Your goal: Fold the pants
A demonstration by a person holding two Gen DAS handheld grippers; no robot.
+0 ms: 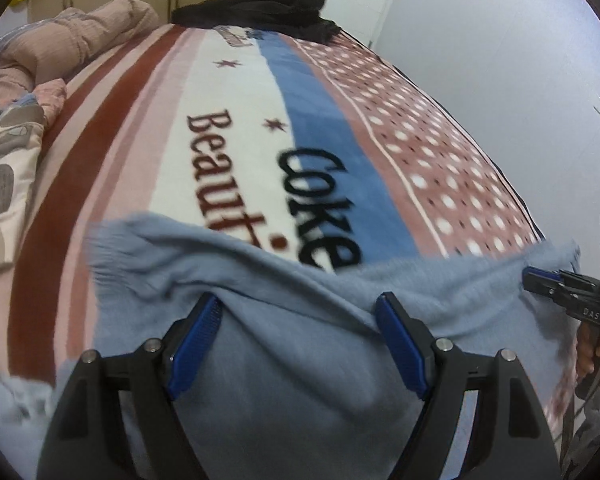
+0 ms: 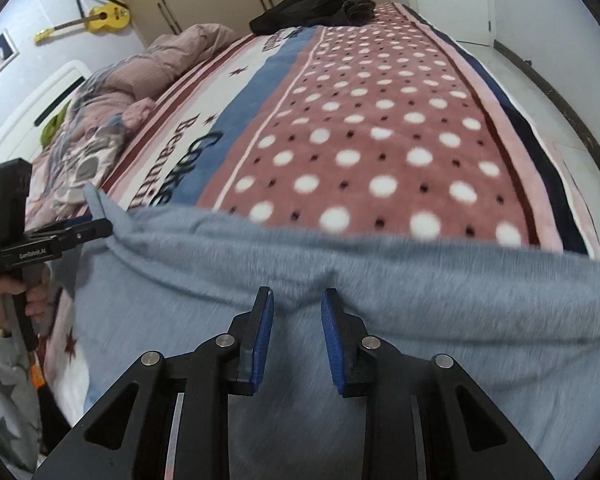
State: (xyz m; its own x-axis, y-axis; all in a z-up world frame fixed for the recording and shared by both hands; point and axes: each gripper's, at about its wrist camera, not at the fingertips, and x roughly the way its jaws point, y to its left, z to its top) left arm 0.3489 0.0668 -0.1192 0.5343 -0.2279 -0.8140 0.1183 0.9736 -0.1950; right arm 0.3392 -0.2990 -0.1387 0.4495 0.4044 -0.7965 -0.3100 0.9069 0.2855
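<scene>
Pants [image 2: 340, 280] cover a dotted blanket [image 2: 380, 140]; both grippers' fingers [image 1: 400, 344] spread, released.

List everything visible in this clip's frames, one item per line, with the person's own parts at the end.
pants: one, light blue, near end of bed
blanket: one, pink dotted, blue and white stripes, covers bed
duvet: one, pink, bunched far left
dark clothes: one pile, black, far end
guitar: one, yellow, on wall
left gripper: black, blue pads, jaws apart over pants
right gripper: black, blue pads, narrow gap, fabric between
</scene>
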